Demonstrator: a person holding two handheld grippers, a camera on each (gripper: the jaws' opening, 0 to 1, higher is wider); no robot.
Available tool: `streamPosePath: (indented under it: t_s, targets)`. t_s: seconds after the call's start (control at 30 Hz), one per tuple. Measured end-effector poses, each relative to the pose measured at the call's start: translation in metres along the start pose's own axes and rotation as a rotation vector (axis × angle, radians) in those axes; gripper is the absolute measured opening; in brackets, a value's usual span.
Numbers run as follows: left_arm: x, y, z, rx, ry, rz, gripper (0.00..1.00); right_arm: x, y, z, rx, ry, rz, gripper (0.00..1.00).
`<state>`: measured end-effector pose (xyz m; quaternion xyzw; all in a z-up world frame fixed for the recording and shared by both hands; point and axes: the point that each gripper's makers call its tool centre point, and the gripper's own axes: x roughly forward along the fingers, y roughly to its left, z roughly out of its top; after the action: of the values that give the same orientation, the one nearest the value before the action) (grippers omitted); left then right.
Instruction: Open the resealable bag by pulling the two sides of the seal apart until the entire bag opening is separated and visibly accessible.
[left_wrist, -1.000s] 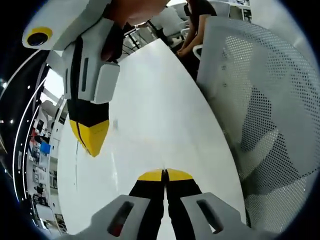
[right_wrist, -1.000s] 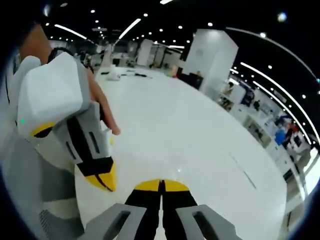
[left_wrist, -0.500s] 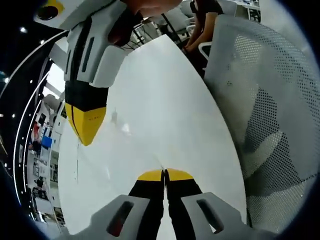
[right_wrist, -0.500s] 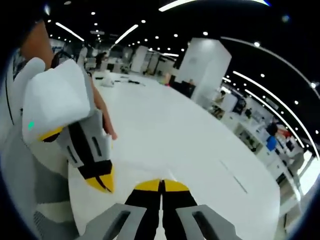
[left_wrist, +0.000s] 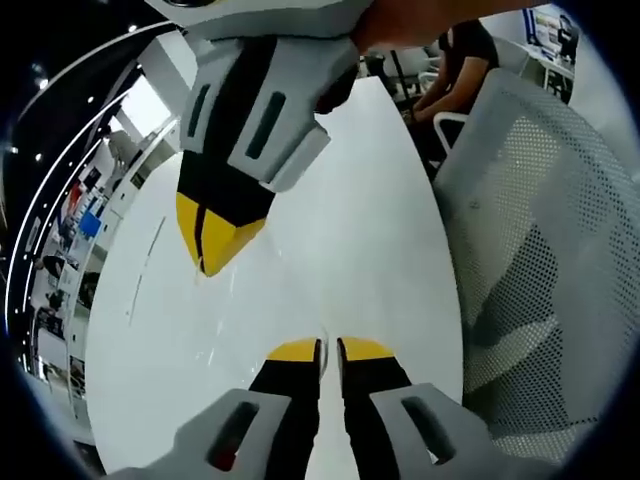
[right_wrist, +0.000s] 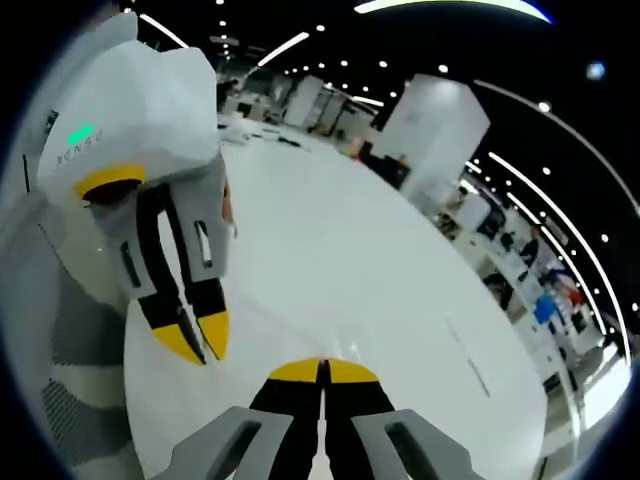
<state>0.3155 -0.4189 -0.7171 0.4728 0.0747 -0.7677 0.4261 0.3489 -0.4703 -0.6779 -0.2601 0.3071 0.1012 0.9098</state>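
In the left gripper view, the left gripper is seen rising from 6 o'clock, its yellow-tipped jaws parted by a narrow slit, with nothing solid made out between them. The right gripper is seen coming in from 12 o'clock, held by a hand, its yellow tips pressed together and pointed down toward 7 o'clock, just above the white table. Between the two sets of tips, faint shiny streaks are seen over the table at about 8 o'clock of the view's centre; these are taken for the clear film of the resealable bag, though its outline and seal cannot be told, nor whether it is pinched by either gripper. A grey mesh chair is seen at 3 o'clock, beside the table edge, and a seated person at 1 o'clock, beyond the table's far end. In the right gripper view, the right gripper is shown at 6 o'clock with its jaws closed tight against each other, and the left gripper is seen at 9 o'clock, its tips close to each other with a thin dark line between them, just beside the right gripper's tips. The table is seen stretching away toward 1 o'clock under rows of ceiling lights.
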Motion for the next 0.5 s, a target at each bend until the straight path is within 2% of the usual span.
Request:
streamPosePath:
  t_s: [0.23, 0.37, 0.5]
  targets:
    - [-0.008, 0.004, -0.009, -0.062, -0.016, 0.017, 0.18, 0.004, -0.002, -0.011, -0.013, 0.026, 0.005, 0.00]
    - [-0.020, 0.008, -0.016, -0.089, -0.034, 0.046, 0.18, 0.008, -0.001, -0.016, -0.021, 0.039, 0.007, 0.00]
    - [-0.032, 0.013, -0.030, -0.129, -0.034, 0.084, 0.17, 0.013, -0.003, -0.017, -0.090, 0.043, 0.006, 0.00]
